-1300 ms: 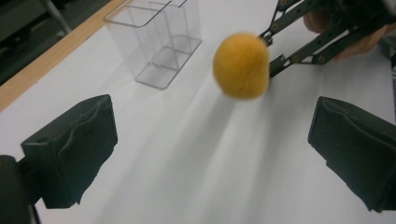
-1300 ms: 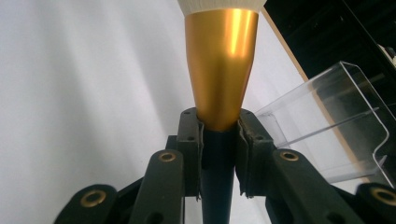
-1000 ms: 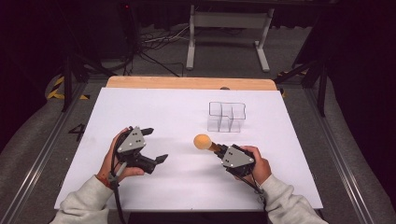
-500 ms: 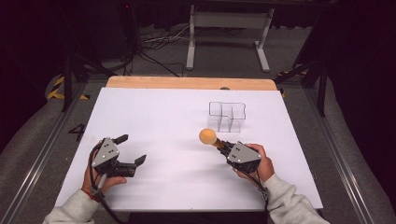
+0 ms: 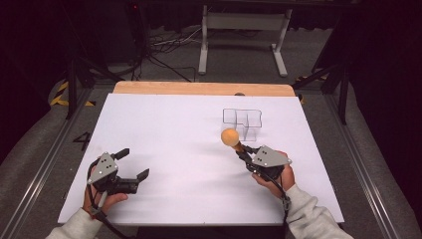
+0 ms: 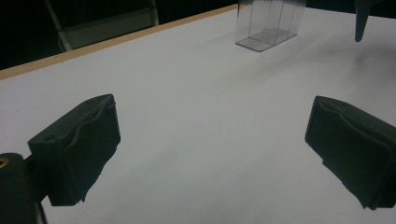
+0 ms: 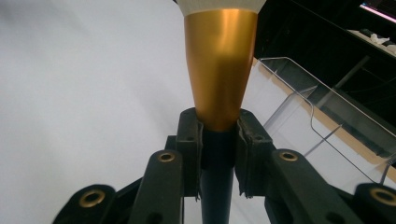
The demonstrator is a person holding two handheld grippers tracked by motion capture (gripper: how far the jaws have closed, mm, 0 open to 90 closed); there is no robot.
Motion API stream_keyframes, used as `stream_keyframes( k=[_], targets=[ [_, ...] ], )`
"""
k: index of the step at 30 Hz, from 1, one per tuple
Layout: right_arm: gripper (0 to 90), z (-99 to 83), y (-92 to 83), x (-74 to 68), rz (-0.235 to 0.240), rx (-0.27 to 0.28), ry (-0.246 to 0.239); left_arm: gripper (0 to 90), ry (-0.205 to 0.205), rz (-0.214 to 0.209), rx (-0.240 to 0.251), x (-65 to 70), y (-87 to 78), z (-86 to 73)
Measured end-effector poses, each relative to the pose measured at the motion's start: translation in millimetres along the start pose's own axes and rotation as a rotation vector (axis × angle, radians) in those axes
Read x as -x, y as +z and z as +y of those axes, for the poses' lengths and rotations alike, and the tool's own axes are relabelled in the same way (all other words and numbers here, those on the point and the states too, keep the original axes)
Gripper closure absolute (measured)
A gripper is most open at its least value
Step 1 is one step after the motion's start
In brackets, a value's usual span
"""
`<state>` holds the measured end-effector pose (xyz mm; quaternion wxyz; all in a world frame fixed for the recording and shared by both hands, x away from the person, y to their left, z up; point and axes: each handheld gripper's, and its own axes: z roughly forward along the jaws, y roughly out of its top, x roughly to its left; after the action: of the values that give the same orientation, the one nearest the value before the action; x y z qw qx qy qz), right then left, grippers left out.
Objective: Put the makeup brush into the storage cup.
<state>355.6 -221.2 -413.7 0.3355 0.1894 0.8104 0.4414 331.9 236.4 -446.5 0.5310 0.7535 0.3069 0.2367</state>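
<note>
Bright white table (image 5: pixel 174 129), dark surroundings, soft faint shadows, blurry dim close-up views

I've got a white tabletop (image 5: pixel 164 149) with a wooden far edge, grey floor (image 5: pixel 298 55) behind, cables (image 5: pixel 164 47), a pale metal stand (image 5: pixel 244 30), darkness around.
</note>
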Motion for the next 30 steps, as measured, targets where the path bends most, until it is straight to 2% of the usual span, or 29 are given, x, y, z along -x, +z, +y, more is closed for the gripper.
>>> stream_keyframes(
  k=[10, 19, 30],
  targets=[
    [74.3, 0.9, -0.3, 5.6, 0.004, 0.039, 0.043, 3.1, -0.011, -0.006, -0.009, -1.7, 1.1, -1.3],
    [74.3, 6.1, 1.3, 12.4, 0.019, 0.091, 0.104, 3.6, -0.019, -0.006, -0.01, -1.8, 3.4, -2.3],
    [74.3, 9.6, -5.5, 24.8, -0.007, 0.147, 0.16, 3.5, -0.019, 0.0, -0.012, -2.5, 4.1, -3.2]
  ],
)
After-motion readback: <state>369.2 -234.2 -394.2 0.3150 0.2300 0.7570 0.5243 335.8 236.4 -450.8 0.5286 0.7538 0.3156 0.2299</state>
